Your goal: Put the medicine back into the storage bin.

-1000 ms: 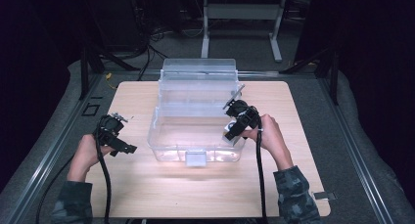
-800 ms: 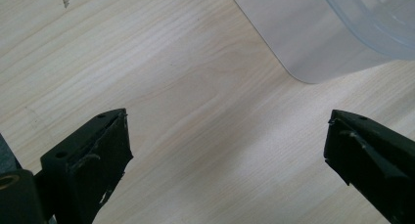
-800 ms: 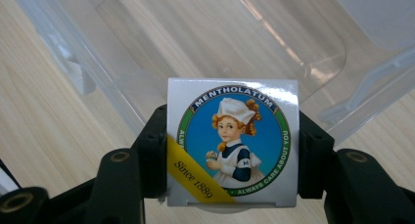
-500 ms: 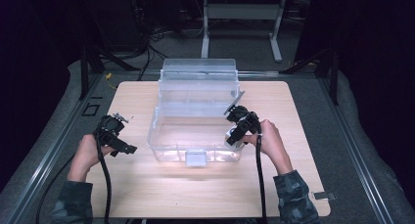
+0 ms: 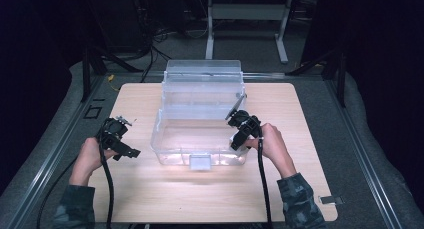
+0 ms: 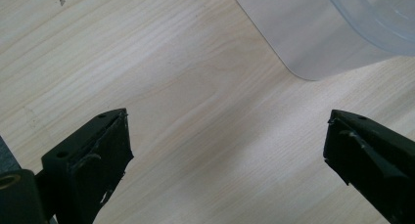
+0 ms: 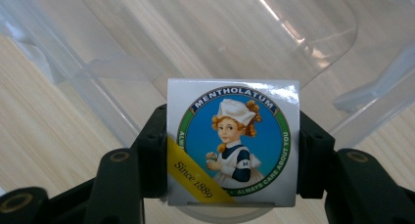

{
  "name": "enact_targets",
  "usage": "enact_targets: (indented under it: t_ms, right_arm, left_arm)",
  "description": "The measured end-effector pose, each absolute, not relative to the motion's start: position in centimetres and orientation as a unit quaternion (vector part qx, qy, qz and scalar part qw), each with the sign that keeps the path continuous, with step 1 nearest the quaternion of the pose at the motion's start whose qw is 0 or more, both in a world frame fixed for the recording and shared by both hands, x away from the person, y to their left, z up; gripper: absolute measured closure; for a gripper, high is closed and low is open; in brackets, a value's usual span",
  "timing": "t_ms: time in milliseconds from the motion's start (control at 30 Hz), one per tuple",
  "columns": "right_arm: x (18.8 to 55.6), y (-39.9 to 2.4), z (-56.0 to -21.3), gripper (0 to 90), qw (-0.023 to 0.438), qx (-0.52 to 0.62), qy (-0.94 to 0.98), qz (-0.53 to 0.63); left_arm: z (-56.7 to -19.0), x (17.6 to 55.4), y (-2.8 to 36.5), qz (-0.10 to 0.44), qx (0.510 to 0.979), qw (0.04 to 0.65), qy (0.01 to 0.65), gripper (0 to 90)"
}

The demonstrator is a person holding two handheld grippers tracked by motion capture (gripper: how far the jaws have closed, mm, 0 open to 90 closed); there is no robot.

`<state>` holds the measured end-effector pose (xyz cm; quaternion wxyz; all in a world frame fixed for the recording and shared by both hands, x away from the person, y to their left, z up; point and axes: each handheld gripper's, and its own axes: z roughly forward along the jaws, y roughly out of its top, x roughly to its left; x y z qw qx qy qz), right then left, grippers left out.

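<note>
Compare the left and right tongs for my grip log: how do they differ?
The right tongs clamp a Mentholatum box over the clear bin; the left tongs gape wide, holding nothing. The right sits at the bin's rim, the left beside it over the bare table. Both have black jaws.

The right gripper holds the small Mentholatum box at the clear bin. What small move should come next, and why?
Probably lower the right gripper a little into the clear bin, then open it. Its jaws clamp the Mentholatum box on both sides, above the bin's right edge, and the lid stands open behind.
</note>
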<state>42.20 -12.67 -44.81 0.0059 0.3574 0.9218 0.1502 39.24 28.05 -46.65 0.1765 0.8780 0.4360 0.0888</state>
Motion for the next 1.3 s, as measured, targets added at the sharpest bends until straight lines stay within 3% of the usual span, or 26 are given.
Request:
enact_targets:
  t_ms: [967, 1300]
  right_arm:
    - [43.2, -11.9, -46.4, 44.3, -0.013, 0.366, 0.926, 0.096]
    - [43.2, -11.7, -46.4, 39.8, -0.016, 0.37, 0.924, 0.095]
  left_arm:
    - [-46.7, 39.2, 27.9, 0.084, 0.882, 0.169, 0.432, 3.4]
    - [-46.8, 39.3, 27.8, 0.082, 0.883, 0.169, 0.431, 3.1]
